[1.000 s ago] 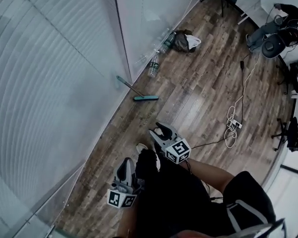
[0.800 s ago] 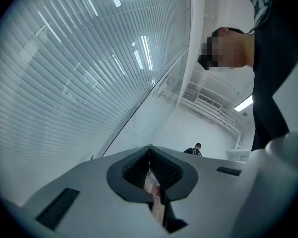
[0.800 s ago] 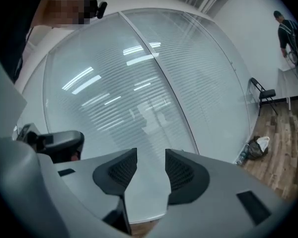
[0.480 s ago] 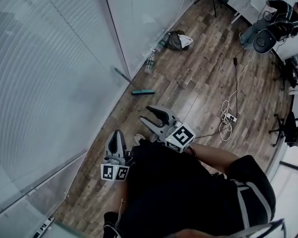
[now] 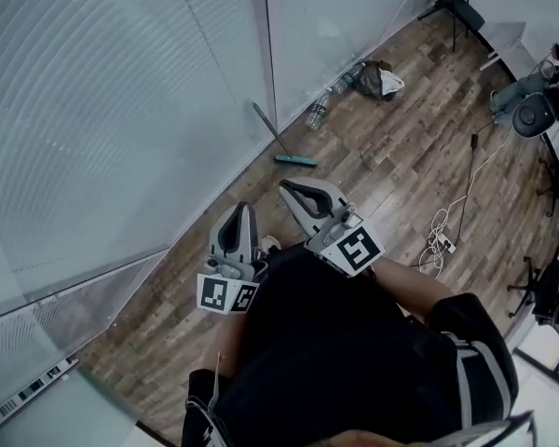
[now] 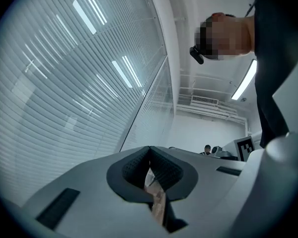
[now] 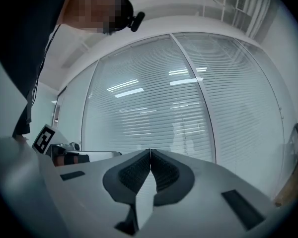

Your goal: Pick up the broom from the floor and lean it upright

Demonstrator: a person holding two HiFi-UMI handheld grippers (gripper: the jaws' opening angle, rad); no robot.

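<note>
The broom (image 5: 278, 143) stands far ahead of me in the head view. Its teal head (image 5: 296, 161) is on the wood floor and its handle slants up against the glass wall by the white post. Both grippers hang in the air close to my body, well short of the broom. My left gripper (image 5: 241, 209) (image 6: 149, 148) is shut, with nothing in it. The jaws of my right gripper (image 5: 283, 187) (image 7: 150, 151) are closing, their pads meeting at the tips with nothing between them.
Plastic bottles (image 5: 319, 116) and a dark bag (image 5: 377, 80) lie by the wall beyond the broom. A white cable and power strip (image 5: 443, 241) trail across the floor at right. Office chairs and a seated person (image 5: 531, 101) are at the far right. A blind-covered glass wall (image 5: 121, 110) fills the left.
Both grippers have risen, the right one more. The right gripper's jaws stood wide open in the earlier frames and are now together. The broom has stayed where it was.
</note>
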